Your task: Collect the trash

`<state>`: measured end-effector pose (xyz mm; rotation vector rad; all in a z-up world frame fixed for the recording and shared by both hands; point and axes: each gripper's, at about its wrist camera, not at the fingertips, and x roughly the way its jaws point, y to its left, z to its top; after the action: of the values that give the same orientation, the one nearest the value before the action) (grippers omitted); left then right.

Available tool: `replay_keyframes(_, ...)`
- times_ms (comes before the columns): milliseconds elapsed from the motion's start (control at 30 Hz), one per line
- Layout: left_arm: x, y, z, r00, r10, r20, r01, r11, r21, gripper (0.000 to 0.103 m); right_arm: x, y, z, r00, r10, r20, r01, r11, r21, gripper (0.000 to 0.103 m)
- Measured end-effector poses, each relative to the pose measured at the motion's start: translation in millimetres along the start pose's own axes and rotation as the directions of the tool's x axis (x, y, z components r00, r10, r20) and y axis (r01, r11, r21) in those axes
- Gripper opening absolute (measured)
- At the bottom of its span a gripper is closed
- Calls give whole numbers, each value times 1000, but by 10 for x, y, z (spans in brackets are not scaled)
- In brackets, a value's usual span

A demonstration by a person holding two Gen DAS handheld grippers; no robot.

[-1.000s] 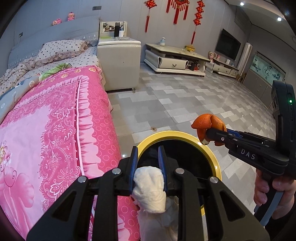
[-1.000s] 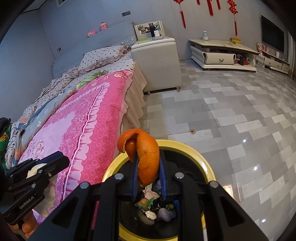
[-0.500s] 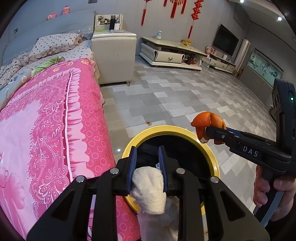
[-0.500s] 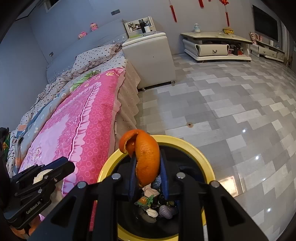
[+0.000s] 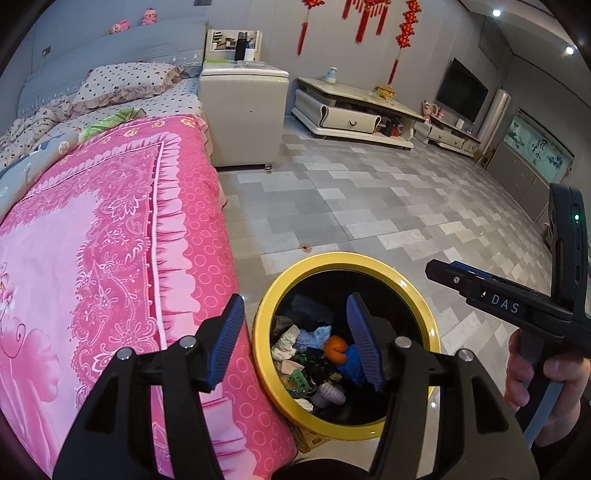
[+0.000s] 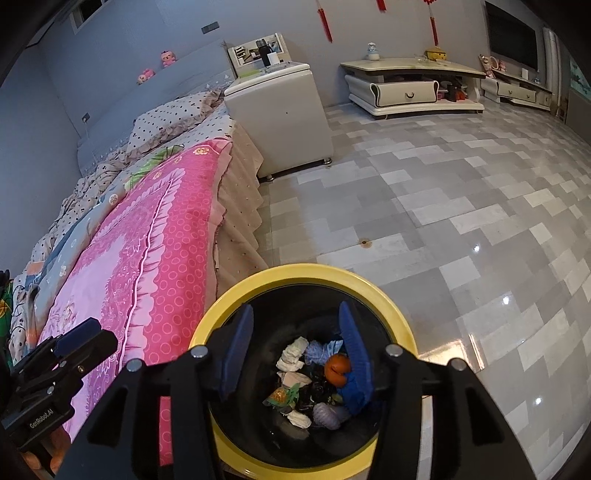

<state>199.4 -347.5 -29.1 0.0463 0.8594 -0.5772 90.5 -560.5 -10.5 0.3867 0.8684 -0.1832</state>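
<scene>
Right wrist: both grippers (image 6: 291,345) (image 5: 295,338) angled down over bin (image 6: 400,326), fingers just opened, empty.

Bed (image 5: 92,229) on my left w/ pink patterned blanket (image 5: 122,258), polka-dot pillow (image 5: 125,83) at far end. Beige bedside cabinet (image 5: 242,110) just beyond it. Grey checker-tiled floor (image 5: 369,206), glossy, spreads right. Low cream TV stand (image 5: 354,114) along far grey wall; red hanging ornaments (image 5: 364,16) above. TV (image 5: 461,94) far right, ceiling spotlights (image 5: 496,13) lit.
</scene>
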Motion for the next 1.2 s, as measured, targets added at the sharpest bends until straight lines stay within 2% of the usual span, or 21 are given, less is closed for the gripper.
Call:
replay_keyframes(267,-238,199,-79,999,29,14,-28,999,-38,55,-92,119,-104,1000,14,-3,-14,1000,-4,46)
replay_keyframes(533,-629,484,-152,996,75,58,-70,994,-82,55,-233,418,-164,999,41,-2,-41,998,-44,46)
replay_keyframes(933,-1275,1061,-358,980,165,111,-146,976,-161,55,-295,1235,-300,991,131,-23,-133,981,-144,46)
replay_keyframes(1200,-1650,1607,-640,960,257,116,-223,944,-243,55,-274,1913,-461,976,208,-62,-216,952,-217,46)
